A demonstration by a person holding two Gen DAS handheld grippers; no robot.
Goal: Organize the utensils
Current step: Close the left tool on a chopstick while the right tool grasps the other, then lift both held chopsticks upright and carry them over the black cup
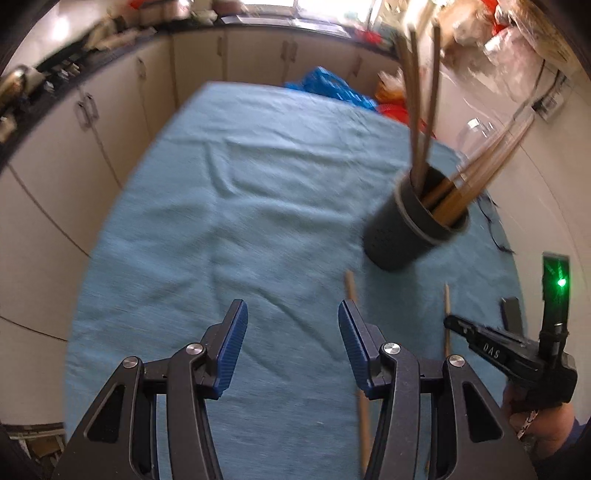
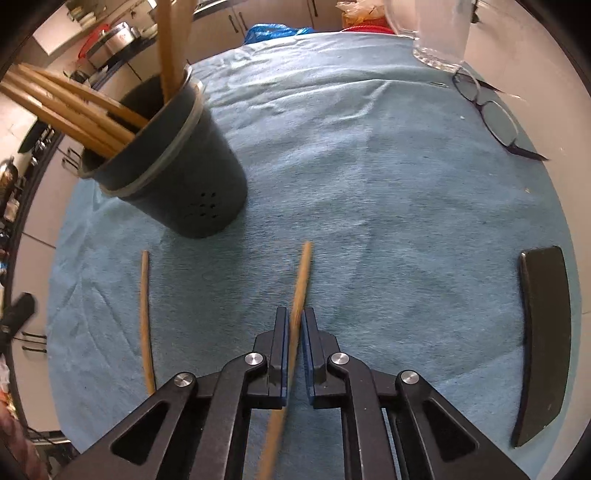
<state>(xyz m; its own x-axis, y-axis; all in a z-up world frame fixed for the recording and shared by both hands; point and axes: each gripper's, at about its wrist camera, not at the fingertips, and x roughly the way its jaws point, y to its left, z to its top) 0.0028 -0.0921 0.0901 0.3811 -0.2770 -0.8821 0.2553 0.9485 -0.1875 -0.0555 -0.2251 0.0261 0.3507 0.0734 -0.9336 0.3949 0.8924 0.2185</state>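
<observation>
A dark perforated holder (image 2: 177,158) stands on the blue cloth (image 2: 369,166) with several wooden chopsticks leaning out of it. My right gripper (image 2: 295,317) is shut on one chopstick (image 2: 303,273), which sticks out past the pads toward the holder. A second chopstick (image 2: 144,302) lies loose on the cloth to its left. In the left wrist view my left gripper (image 1: 293,314) hangs open over the cloth with nothing between its pads. The loose chopstick (image 1: 351,291) runs under its right-hand finger. The holder (image 1: 406,229) is beyond it on the right, and the right gripper (image 1: 452,323) is low on the right.
A pair of glasses (image 2: 491,110) and a clear glass jar (image 2: 439,33) sit at the cloth's far right. A flat black object (image 2: 543,339) lies near the right edge. White cabinets (image 1: 110,129) surround the table, with a blue bag (image 1: 328,85) past its far end.
</observation>
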